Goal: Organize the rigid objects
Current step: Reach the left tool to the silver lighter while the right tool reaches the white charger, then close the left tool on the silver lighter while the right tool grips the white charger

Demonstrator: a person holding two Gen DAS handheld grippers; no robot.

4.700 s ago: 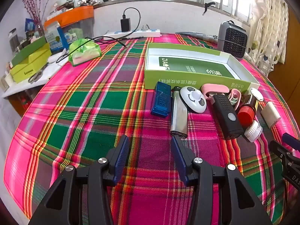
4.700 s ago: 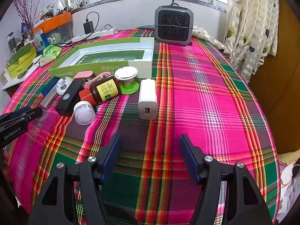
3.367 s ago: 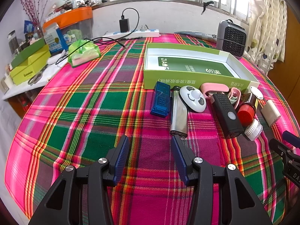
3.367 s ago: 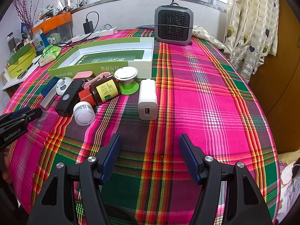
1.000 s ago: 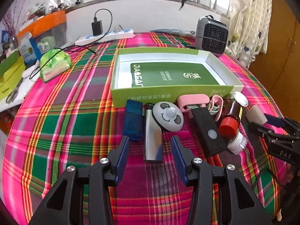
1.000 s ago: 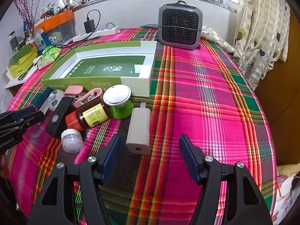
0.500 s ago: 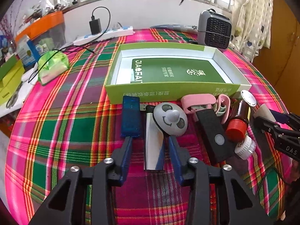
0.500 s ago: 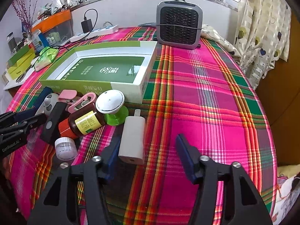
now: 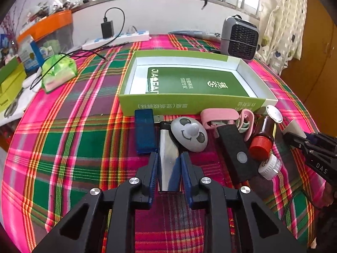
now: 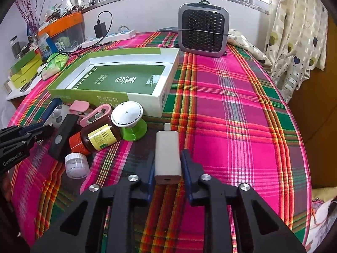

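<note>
An open green box lies on the plaid table, also in the right wrist view. A row of items lies before it. My left gripper is shut on the near end of a silver bar, between a blue stick and a grey smiley disc. My right gripper is shut on a white charger, which lies flat beside a green-based white knob and a brown bottle.
A black remote, pink clips and a small white jar lie in the row. A grey heater stands at the back. A power strip, cables and boxes crowd the far left. The table edge drops off at right.
Both grippers moved forward over the table toward the row and closed: the left onto the silver bar, the right onto the white charger.
</note>
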